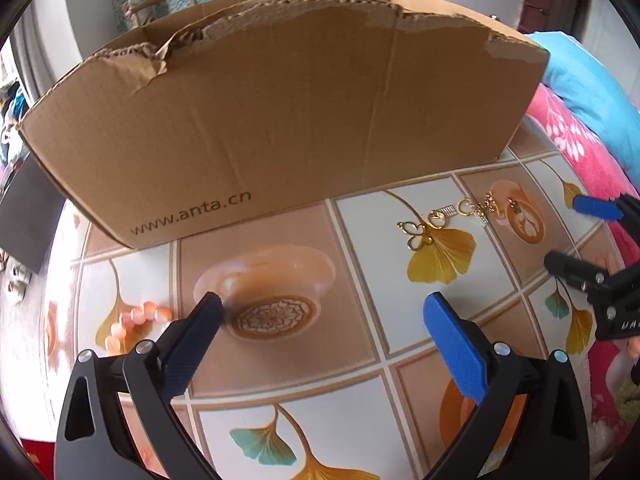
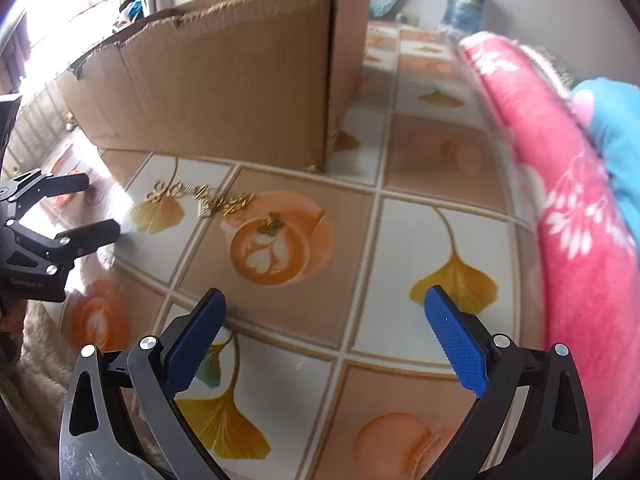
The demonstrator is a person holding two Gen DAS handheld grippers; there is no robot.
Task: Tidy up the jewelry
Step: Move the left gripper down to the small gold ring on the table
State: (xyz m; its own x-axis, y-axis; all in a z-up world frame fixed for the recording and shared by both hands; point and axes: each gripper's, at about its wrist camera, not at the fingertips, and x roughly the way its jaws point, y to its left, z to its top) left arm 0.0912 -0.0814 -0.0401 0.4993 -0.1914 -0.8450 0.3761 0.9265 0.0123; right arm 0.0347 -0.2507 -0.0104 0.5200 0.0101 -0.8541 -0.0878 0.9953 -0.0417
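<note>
Gold jewelry lies in a loose cluster on the patterned tablecloth, right of the cardboard box. In the right wrist view the same gold pieces lie ahead left, with one small gold piece apart on a printed cup. A pink bead bracelet lies on the cloth just left of my left gripper, which is open and empty. My right gripper is open and empty, short of the gold pieces; it also shows at the right edge of the left wrist view.
The tall cardboard box stands along the back of the table. A pink floral blanket and blue fabric lie along the right side. A dark flat object sits left of the box.
</note>
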